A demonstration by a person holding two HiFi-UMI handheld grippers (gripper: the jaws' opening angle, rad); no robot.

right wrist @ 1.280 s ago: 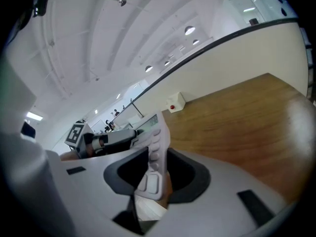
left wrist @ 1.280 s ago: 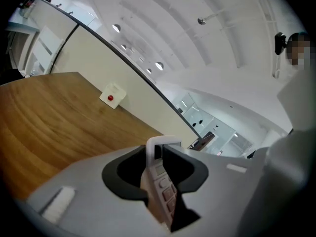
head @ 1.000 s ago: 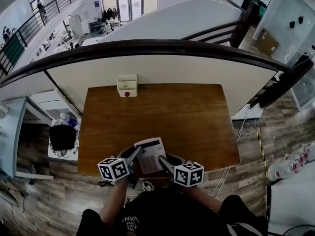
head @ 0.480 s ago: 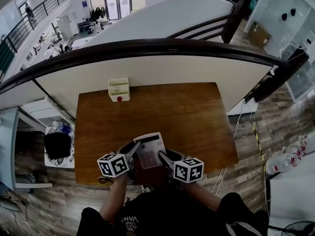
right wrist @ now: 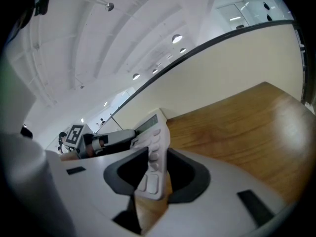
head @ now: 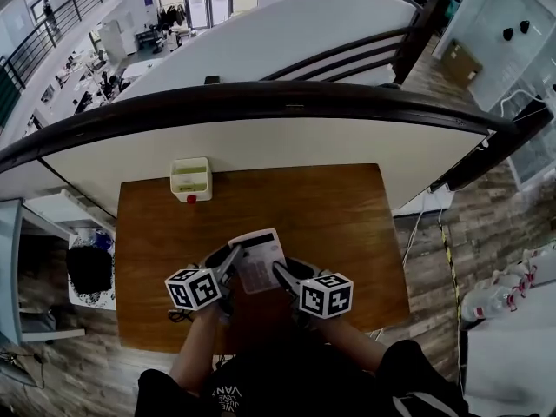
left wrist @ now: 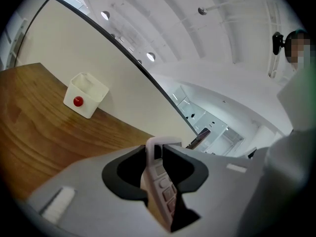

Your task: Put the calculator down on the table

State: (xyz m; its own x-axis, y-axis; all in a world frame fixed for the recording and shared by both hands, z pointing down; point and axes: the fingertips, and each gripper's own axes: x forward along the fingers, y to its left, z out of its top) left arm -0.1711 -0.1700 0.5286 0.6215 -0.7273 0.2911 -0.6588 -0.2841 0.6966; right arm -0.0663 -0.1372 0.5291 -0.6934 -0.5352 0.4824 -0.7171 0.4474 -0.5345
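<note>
Both grippers and the calculator [head: 259, 259] between them have come in from the table's near edge toward the white box [head: 191, 179]; the grip looks unchanged. The left gripper [head: 233, 255] is clamped on the calculator's left edge and the right gripper [head: 280, 272] on its right edge, so the jaws press it from both sides. The calculator sits short of the box and a little to its right, over the middle of the table [head: 347, 207], with its display end toward the far side. Open wood runs from the box rightward to the far right corner and all round the calculator. The box stands at the far edge against the cream wall [head: 287, 142]. The left gripper view shows the box's red dot [left wrist: 78, 101] and the keys edge-on. The right gripper view misses the box but catches the left gripper across the calculator. No view shows whether the calculator touches the wood.
</note>
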